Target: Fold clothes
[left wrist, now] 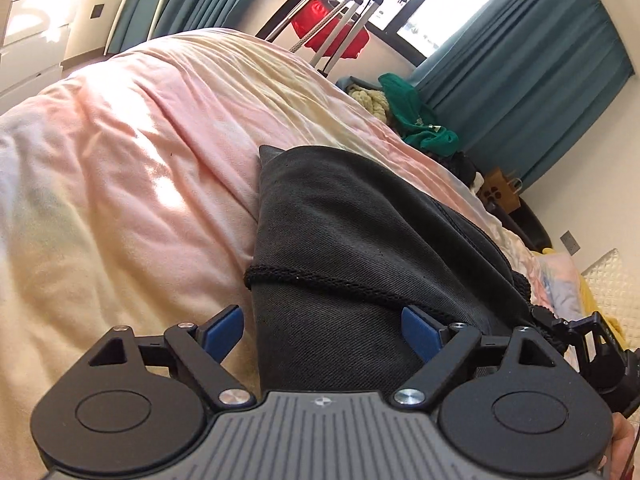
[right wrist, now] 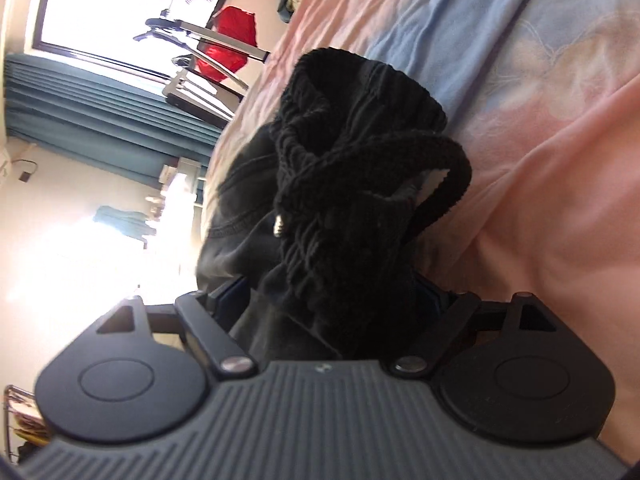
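A black garment with a drawstring waistband (left wrist: 360,240) lies on the pink bedspread (left wrist: 140,140). My left gripper (left wrist: 322,330) is open, its blue pads (left wrist: 224,330) wide apart, with the garment's edge between them. In the right wrist view the bunched waistband and cord (right wrist: 344,184) of the garment fill the space between the fingers of my right gripper (right wrist: 332,292). Its jaws stand wide apart around the cloth, and the pads are mostly hidden by fabric. The right gripper also shows at the lower right of the left wrist view (left wrist: 592,344).
A green garment (left wrist: 416,116) lies in a pile at the bed's far edge. A metal rack with a red garment (left wrist: 332,36) stands by the window with teal curtains (left wrist: 520,80). A pillow (left wrist: 616,292) lies at the right.
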The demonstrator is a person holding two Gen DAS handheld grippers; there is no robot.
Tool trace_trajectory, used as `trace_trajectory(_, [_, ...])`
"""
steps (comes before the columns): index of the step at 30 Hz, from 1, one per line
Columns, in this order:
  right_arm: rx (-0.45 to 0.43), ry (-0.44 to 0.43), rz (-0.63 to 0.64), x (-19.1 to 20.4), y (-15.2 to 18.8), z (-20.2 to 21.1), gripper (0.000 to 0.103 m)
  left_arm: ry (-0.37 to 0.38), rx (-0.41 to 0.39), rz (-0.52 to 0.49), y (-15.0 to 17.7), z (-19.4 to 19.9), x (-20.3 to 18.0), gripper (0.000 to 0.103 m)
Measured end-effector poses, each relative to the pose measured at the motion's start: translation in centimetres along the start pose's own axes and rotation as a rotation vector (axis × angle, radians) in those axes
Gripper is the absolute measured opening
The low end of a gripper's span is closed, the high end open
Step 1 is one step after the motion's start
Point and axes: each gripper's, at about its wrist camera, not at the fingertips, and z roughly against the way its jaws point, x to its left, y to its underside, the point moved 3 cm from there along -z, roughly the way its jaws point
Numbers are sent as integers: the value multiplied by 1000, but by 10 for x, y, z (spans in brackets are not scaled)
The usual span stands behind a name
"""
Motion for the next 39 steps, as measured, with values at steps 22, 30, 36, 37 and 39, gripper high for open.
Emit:
trace_trajectory(22, [-49,-32,140,22,24,1,66,41,61,230,9,-22,29,90])
trace_trajectory(30, [-57,165,160,9,33,-7,35,110,81,296,17,-33,32,68])
trace_trajectory(36, [-89,181,200,12,42,-3,32,81,37,248,14,-31,25,40])
trace_trajectory(37, [-95,174,199,14,43,-1,32,79,25,230,13,-30,21,37])
trace_trajectory(39, [-107,154,197,18,45,5,30,75,0,195,10,-25,13,33])
